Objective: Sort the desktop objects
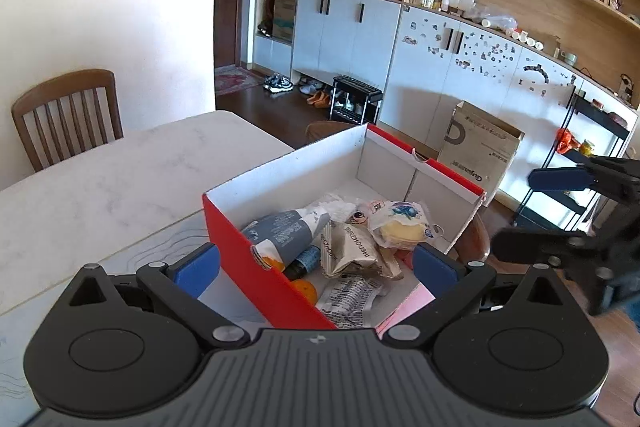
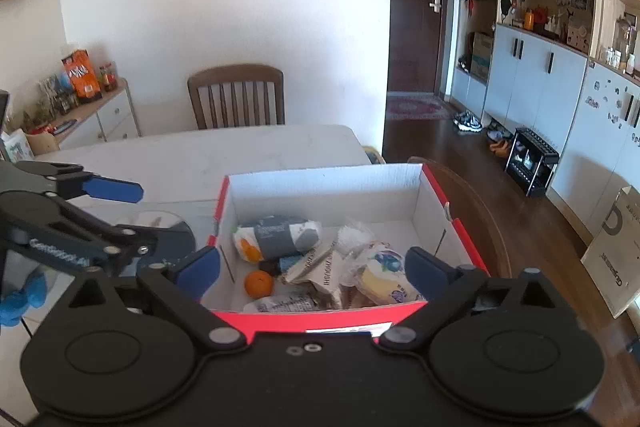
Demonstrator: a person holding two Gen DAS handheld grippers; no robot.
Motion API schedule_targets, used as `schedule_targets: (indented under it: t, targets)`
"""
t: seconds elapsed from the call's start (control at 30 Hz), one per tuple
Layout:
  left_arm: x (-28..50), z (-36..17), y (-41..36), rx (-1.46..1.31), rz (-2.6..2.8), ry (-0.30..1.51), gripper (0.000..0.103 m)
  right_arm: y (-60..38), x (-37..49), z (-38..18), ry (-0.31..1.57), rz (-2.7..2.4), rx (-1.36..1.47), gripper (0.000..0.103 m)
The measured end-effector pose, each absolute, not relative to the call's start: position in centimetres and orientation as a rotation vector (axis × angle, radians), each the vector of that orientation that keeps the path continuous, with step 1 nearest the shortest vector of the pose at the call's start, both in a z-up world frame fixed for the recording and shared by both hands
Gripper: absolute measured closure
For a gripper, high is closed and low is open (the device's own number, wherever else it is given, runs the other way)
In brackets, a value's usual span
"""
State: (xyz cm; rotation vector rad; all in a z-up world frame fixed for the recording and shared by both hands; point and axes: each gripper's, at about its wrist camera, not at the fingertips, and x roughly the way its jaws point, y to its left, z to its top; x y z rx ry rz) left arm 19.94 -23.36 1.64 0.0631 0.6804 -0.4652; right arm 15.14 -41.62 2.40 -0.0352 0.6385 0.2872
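Observation:
A red cardboard box (image 1: 240, 247) with white inside walls (image 2: 320, 187) stands at the table's right end. It holds several items: a grey and white packet (image 1: 280, 233) (image 2: 276, 233), an orange (image 1: 306, 289) (image 2: 259, 283), a wrapped yellow cake (image 1: 400, 227) (image 2: 384, 277), a beige snack bag (image 1: 352, 247) (image 2: 320, 269) and a silver pouch (image 1: 352, 297). My left gripper (image 1: 316, 263) is open and empty, its blue pads either side of the box's near corner. My right gripper (image 2: 314, 267) is open and empty above the box's near wall.
The white marble table (image 1: 120, 179) (image 2: 240, 151) stretches left, with a wooden chair (image 1: 68, 115) (image 2: 238, 99) behind it. White cabinets (image 1: 460, 75), a cardboard carton (image 1: 476, 147) and a black rack (image 1: 354, 103) stand on the floor to the right.

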Motion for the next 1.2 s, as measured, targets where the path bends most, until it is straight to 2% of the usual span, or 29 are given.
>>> schedule_targets:
  t: [0.5,1.2]
  targets:
    - [18.2,0.6,-23.6,0.127,-0.432,0.666,0.0,-41.3,12.0,2.2,0.627,0.265,-0.01,0.001]
    - [18.5,-1.1,-23.0,0.067,-0.45,0.734,0.0,-41.2,11.0,0.7,0.663,0.232,-0.003,0.001]
